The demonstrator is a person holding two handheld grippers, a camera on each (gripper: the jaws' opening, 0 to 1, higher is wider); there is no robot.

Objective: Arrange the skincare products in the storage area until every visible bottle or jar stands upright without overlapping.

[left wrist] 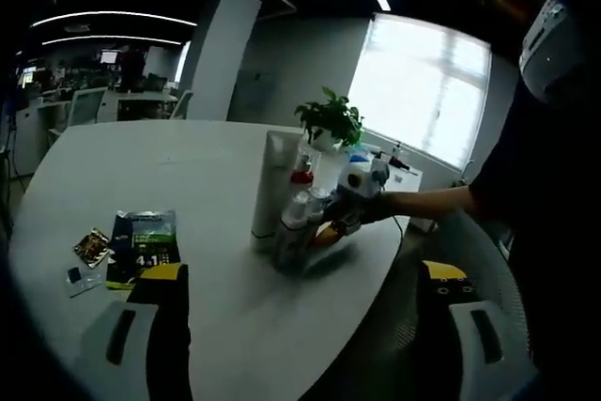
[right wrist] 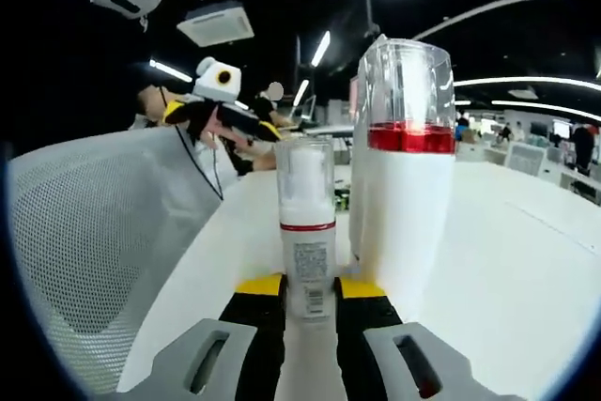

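One bench (left wrist: 207,185) carries the lot. In the left gripper view stand one tall white tube (left wrist: 272,185), one clear-capped bottle (left wrist: 293,227) with a red collar beside it, and one potted plant (left wrist: 331,122) behind. Three flat packets lie near the bench edge: one large dark one (left wrist: 143,246) and two small ones (left wrist: 92,247) (left wrist: 83,279). In the right gripper view two bottles stand: one slim foam bottle (right wrist: 307,241) and one bigger white bottle (right wrist: 404,166) with a red band. One mesh chair (right wrist: 94,232) shows there.
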